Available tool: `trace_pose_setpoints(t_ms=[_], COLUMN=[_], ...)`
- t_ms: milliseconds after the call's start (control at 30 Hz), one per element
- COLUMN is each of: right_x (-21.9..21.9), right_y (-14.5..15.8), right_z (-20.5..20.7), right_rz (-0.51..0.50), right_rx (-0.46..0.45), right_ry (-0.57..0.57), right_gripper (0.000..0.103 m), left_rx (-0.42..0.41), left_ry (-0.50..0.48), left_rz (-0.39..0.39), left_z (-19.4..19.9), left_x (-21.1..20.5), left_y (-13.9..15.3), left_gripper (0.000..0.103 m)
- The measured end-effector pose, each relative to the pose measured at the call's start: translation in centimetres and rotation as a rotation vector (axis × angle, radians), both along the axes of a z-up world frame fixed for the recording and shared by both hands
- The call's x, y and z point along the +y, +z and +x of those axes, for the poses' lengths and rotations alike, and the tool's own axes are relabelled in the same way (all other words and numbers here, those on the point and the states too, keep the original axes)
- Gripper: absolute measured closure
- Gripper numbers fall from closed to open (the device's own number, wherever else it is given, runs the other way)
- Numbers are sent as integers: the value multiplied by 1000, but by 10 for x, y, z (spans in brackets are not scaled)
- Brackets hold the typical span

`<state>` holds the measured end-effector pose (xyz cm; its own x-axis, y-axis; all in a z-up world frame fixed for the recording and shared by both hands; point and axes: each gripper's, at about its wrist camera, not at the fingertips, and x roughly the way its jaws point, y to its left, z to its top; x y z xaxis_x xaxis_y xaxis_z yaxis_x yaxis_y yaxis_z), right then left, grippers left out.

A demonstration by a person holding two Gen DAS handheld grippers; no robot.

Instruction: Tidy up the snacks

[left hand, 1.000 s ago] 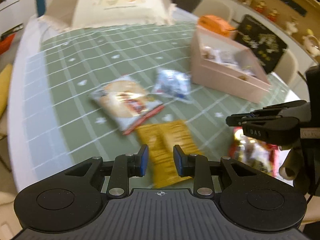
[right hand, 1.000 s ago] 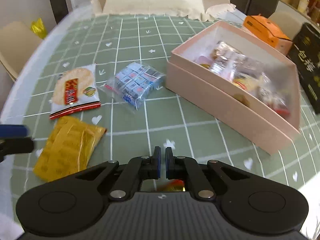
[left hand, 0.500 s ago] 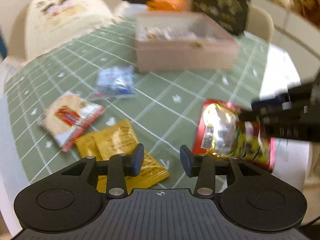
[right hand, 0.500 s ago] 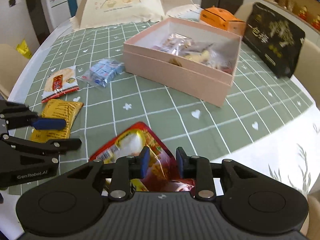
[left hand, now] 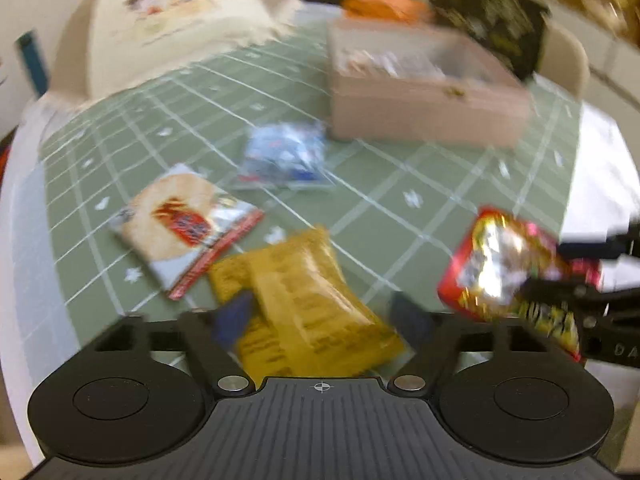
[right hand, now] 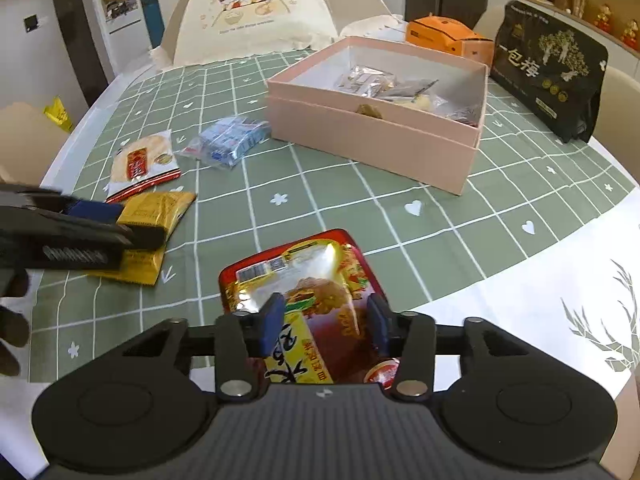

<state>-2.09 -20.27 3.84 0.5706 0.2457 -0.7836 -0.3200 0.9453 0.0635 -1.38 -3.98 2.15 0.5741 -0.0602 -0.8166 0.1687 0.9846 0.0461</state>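
A red and gold snack bag (right hand: pixel 304 280) lies on the green checked tablecloth between the open jaws of my right gripper (right hand: pixel 326 324); it also shows in the left wrist view (left hand: pixel 508 268). My left gripper (left hand: pixel 320 316) is open over two yellow packets (left hand: pixel 308 300), which show in the right wrist view (right hand: pixel 152 216) too. A rice cracker packet (right hand: pixel 138 162) and a blue candy bag (right hand: pixel 230 142) lie beyond. The open pink box (right hand: pixel 376 140) holds several snacks.
A cream mesh food cover (right hand: pixel 256 12) stands at the table's far side. An orange carton (right hand: pixel 448 38) and a black bag (right hand: pixel 548 68) stand behind the box. The table's edge runs close on the right (right hand: pixel 580 280).
Both grippers have opened wider. The right one drew back, baring more of the red bag between its jaws. The left one moved in over the yellow packets.
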Motion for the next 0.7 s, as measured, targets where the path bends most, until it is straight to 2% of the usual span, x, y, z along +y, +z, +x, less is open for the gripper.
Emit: trace_pose_setpoints(t_ms=[33, 100, 200, 267, 367, 500, 600, 700], right_x=[2, 6, 12, 14, 15, 31, 66, 109], right_y=[-1, -3, -4, -2, 16, 45, 45, 30], right_z=[-2, -5, -9, -9, 3, 52, 102, 141], right_rz=[-10, -30, -63, -78, -22, 125, 213, 177], right_rx=[-10, -30, -56, -55, -49, 23, 121, 158], right_ry=[5, 17, 35, 46, 67, 59, 21, -97], right_gripper=[52, 49, 47, 47, 48, 47, 47, 47], left_rx=[2, -15, -47, -24, 1, -6, 8, 12], left_ry=[-19, -17, 92, 153, 216, 232, 211, 199], left_rz=[19, 29, -2, -18, -70, -162, -192, -184], left_z=[0, -4, -4, 0, 2, -6, -16, -27], left_x=[-3, -3, 20, 39, 64, 83, 87, 83], left_y=[-4, -3, 0, -2, -5, 2, 3, 3], left_gripper=[8, 10, 13, 13, 14, 30, 30, 30])
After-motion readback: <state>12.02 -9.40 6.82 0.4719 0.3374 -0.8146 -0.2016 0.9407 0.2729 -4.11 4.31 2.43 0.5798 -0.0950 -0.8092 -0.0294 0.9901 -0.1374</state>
